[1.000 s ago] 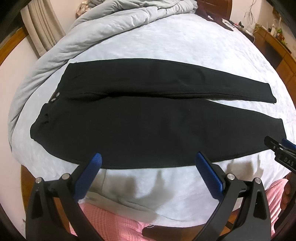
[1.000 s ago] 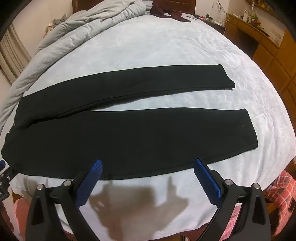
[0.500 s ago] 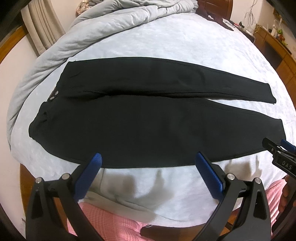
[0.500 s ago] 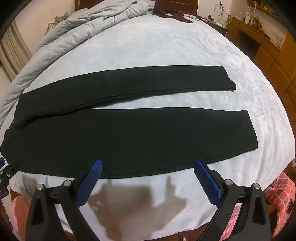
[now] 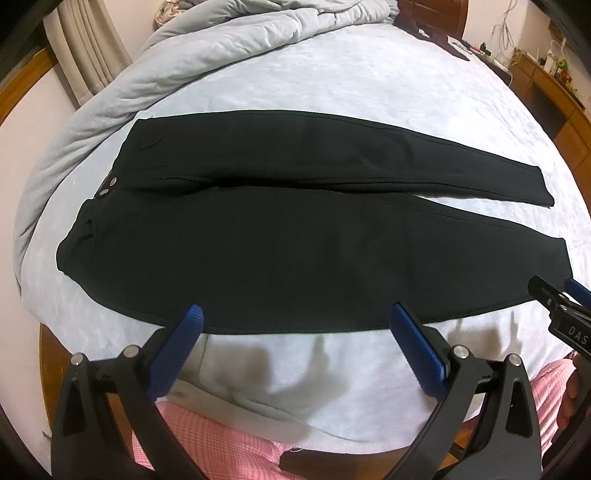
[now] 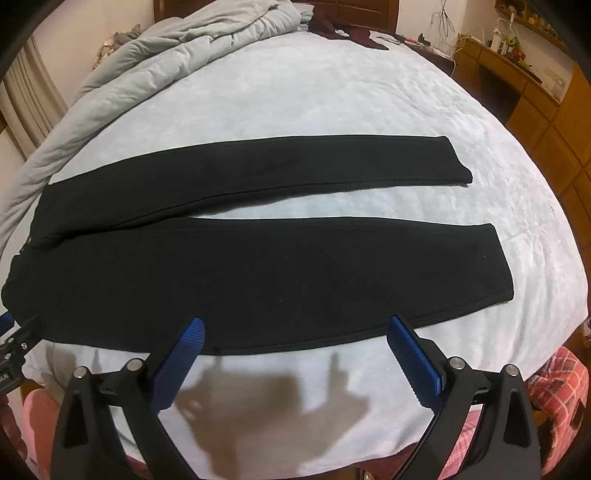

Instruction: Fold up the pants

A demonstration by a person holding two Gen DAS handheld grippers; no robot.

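Observation:
Black pants (image 5: 280,236) lie flat on the pale blue bed (image 5: 332,81), waist at the left, both legs spread apart to the right. They also show in the right wrist view (image 6: 258,273), with the leg cuffs at the right. My left gripper (image 5: 295,317) is open and empty, hovering at the near edge of the near leg, toward the waist. My right gripper (image 6: 295,325) is open and empty, hovering at the near edge of the same leg, toward the cuff. The right gripper's tip also shows in the left wrist view (image 5: 561,299).
A bunched grey duvet (image 5: 207,62) lies along the far left of the bed. Dark clothes (image 6: 343,29) lie at the head of the bed. Wooden furniture (image 6: 532,92) stands at the right. The person's pink checked trousers (image 5: 214,439) are at the near edge.
Both grippers have moved slightly forward toward the near leg's edge. The pants have not moved.

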